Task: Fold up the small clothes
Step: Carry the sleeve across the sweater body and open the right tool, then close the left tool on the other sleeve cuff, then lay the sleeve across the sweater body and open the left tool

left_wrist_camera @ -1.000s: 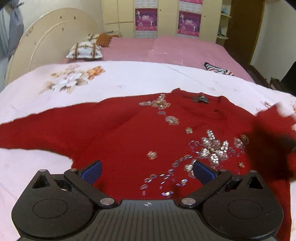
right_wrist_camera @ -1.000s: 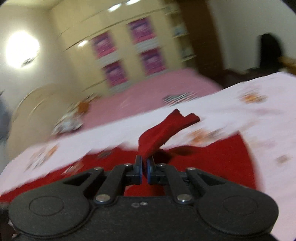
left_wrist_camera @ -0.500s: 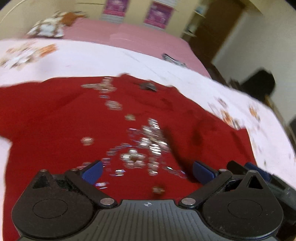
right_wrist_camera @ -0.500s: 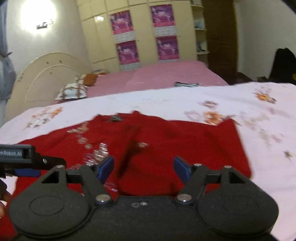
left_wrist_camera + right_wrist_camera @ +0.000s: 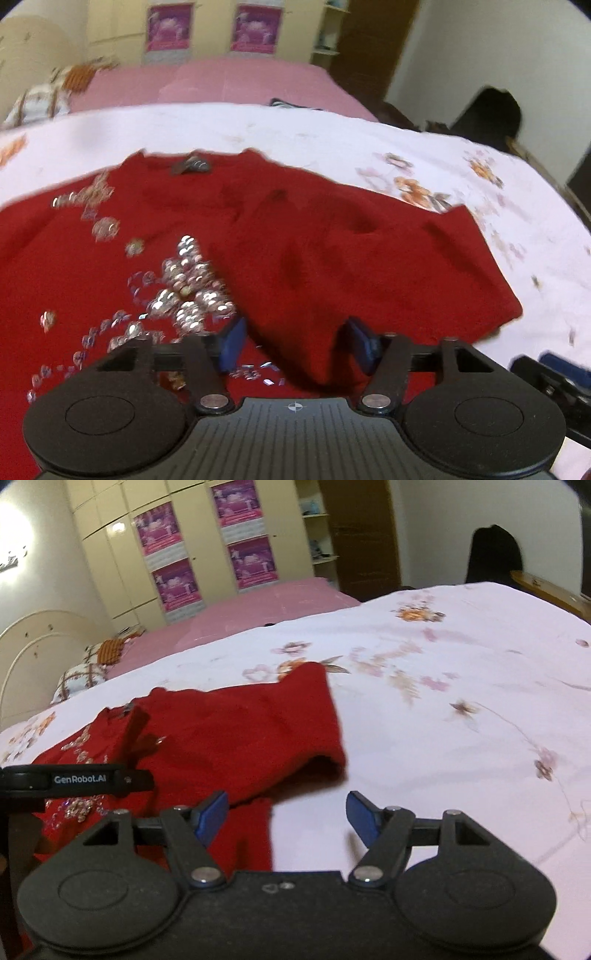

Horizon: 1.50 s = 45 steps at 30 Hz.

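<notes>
My left gripper (image 5: 295, 345) has just been closing; its jaws stand half spread astride a raised fold of the red sweater (image 5: 332, 258), pads not yet pressing it. My right gripper (image 5: 284, 818) has just opened and holds nothing, jaws wide over the sweater's edge and the bed (image 5: 461, 672). The sweater lies flat on the floral sheet, one sleeve (image 5: 258, 723) folded across its sequinned front.

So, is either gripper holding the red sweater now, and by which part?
Right gripper: nothing; its jaws have just been opening. Left gripper: jaws have just been closing around a fold of the red sweater; a grip cannot be told.
</notes>
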Each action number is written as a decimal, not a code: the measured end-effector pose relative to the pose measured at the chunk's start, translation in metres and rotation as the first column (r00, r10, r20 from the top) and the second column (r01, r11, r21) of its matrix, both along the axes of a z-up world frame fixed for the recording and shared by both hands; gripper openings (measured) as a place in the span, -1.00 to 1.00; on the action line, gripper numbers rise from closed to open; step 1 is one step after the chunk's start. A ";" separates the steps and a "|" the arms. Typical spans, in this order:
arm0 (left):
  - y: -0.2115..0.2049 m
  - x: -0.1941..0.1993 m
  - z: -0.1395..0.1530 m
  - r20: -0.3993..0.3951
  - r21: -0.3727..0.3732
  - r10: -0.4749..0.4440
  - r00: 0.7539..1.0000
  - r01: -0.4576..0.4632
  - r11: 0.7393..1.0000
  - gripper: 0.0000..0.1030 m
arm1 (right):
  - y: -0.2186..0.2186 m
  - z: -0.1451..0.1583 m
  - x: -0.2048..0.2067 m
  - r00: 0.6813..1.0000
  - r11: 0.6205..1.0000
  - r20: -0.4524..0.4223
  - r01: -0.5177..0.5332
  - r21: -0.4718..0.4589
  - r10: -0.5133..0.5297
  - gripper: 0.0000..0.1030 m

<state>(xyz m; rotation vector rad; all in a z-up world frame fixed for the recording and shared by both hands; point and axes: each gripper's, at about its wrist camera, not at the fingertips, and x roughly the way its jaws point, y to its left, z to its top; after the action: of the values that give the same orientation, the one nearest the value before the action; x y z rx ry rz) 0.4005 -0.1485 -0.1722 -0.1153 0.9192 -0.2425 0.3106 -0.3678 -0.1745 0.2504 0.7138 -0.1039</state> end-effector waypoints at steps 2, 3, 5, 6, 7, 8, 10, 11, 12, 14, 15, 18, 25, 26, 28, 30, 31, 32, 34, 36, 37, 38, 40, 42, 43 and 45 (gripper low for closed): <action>0.007 -0.002 -0.001 0.031 0.002 0.009 0.999 -0.010 1.000 -0.30 | -0.004 -0.001 -0.002 1.000 1.000 0.001 0.012 0.018 -0.012 0.38; 0.012 -0.003 -0.002 0.047 -0.026 0.010 0.999 -0.009 1.000 -0.50 | -0.005 -0.002 -0.002 1.000 0.999 0.000 0.018 0.028 -0.018 0.38; 0.017 -0.003 -0.002 0.062 -0.025 0.024 0.998 -0.023 0.999 -0.75 | -0.005 -0.003 -0.001 1.000 0.999 -0.006 0.025 0.036 -0.024 0.38; 0.020 -0.003 -0.002 0.070 -0.035 0.033 0.997 -0.031 0.999 -0.81 | -0.005 -0.004 0.001 1.000 0.999 -0.010 0.024 0.040 -0.023 0.38; 0.023 -0.003 -0.001 0.082 -0.046 0.045 0.996 -0.041 0.998 -0.89 | -0.004 -0.005 0.002 1.000 0.999 -0.013 0.021 0.046 -0.021 0.38; 0.026 -0.003 0.000 0.093 -0.055 0.051 0.994 -0.046 0.997 -0.89 | -0.003 -0.005 0.002 1.000 0.999 -0.014 0.020 0.050 -0.019 0.38; 0.036 -0.006 0.006 0.125 -0.089 0.079 0.989 -0.069 0.994 -0.89 | 0.000 -0.006 0.005 1.000 0.999 -0.015 0.021 0.040 -0.020 0.38; 0.041 -0.007 0.009 0.139 -0.100 0.091 0.986 -0.078 0.992 -0.89 | 0.001 -0.006 0.006 1.000 0.999 -0.016 0.020 0.027 -0.019 0.38; 0.047 -0.008 0.012 0.153 -0.115 0.106 0.983 -0.089 0.989 -0.89 | 0.003 -0.006 0.008 1.000 1.000 -0.017 0.021 0.011 -0.021 0.38; 0.060 -0.009 0.019 0.179 -0.132 0.141 0.974 -0.118 0.984 -0.89 | 0.004 -0.008 0.015 0.999 1.000 -0.026 0.025 -0.014 -0.026 0.38; 0.069 -0.010 0.025 0.200 -0.138 0.164 0.966 -0.138 0.981 -0.89 | 0.005 -0.010 0.019 0.999 0.999 -0.033 0.029 -0.026 -0.030 0.38; 0.094 -0.010 0.036 0.241 -0.131 0.213 0.947 -0.186 0.974 -0.89 | 0.010 -0.015 0.035 0.998 0.997 -0.060 0.017 -0.076 -0.021 0.32; 0.150 -0.005 0.018 0.196 -0.087 0.332 0.923 -0.320 0.943 -0.89 | 0.032 -0.026 0.063 0.994 0.995 -0.086 -0.070 -0.069 0.064 -0.14; 0.154 -0.004 0.013 0.184 -0.079 0.341 0.922 -0.331 0.940 -0.89 | 0.034 -0.027 0.065 0.994 0.994 -0.089 -0.076 -0.072 0.070 -0.47; 0.159 -0.002 -0.001 0.149 -0.054 0.342 0.928 -0.338 0.940 -0.89 | 0.035 -0.028 0.066 0.993 0.995 -0.093 -0.072 -0.070 0.065 -0.84; 0.162 -0.001 -0.015 0.098 -0.044 0.340 0.935 -0.338 0.940 -0.89 | 0.031 -0.027 0.065 0.996 0.998 -0.084 -0.046 -0.047 0.042 -0.86; 0.164 -0.001 -0.021 0.082 -0.044 0.347 0.934 -0.344 0.938 -0.89 | 0.026 -0.027 0.063 0.997 0.999 -0.079 -0.013 -0.039 0.010 -0.86; 0.166 -0.001 -0.024 0.069 -0.051 0.350 0.934 -0.347 0.936 -0.89 | 0.020 -0.029 0.062 0.996 1.000 -0.088 0.016 -0.019 -0.017 -0.87; 0.169 -0.003 -0.025 0.067 -0.057 0.359 0.931 -0.356 0.933 -0.88 | 0.012 -0.033 0.058 0.995 0.998 -0.091 0.052 0.033 -0.049 -0.89; 0.176 -0.005 -0.023 0.045 -0.062 0.356 0.933 -0.353 0.934 -0.69 | 0.017 -0.032 0.056 0.995 0.999 -0.092 0.045 0.012 -0.044 -0.86; 0.180 -0.008 -0.023 0.030 -0.062 0.357 0.934 -0.355 0.933 -0.59 | 0.020 -0.031 0.056 0.994 1.000 -0.102 0.030 0.000 -0.030 -0.83; 0.182 -0.014 -0.020 0.029 -0.058 0.364 0.931 -0.362 0.930 -0.33 | 0.021 -0.030 0.056 0.993 1.000 -0.116 0.010 -0.004 -0.011 -0.74; 0.193 -0.027 -0.016 0.036 -0.036 0.395 0.918 -0.394 0.918 0.06 | 0.018 -0.023 0.049 0.993 1.000 -0.116 0.001 0.004 0.000 -0.47; 0.207 -0.040 -0.011 0.041 -0.034 0.432 0.901 -0.430 0.902 0.14 | 0.013 -0.016 0.038 0.995 1.000 -0.104 0.001 0.026 0.002 -0.39; 0.213 -0.047 -0.010 0.052 -0.039 0.440 0.896 -0.438 0.898 0.14 | 0.011 -0.011 0.033 0.996 0.999 -0.090 0.007 0.032 -0.004 -0.40; 0.215 -0.051 -0.004 0.076 -0.053 0.436 0.897 -0.433 0.900 0.14 | 0.009 0.000 0.027 0.999 1.000 -0.045 0.022 0.017 -0.022 -0.36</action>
<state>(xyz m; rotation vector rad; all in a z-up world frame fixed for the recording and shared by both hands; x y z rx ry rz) 0.3497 0.0662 -0.1759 -0.3359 0.7798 0.1535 0.3377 -0.3585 -0.1748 0.2730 0.7569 -0.1247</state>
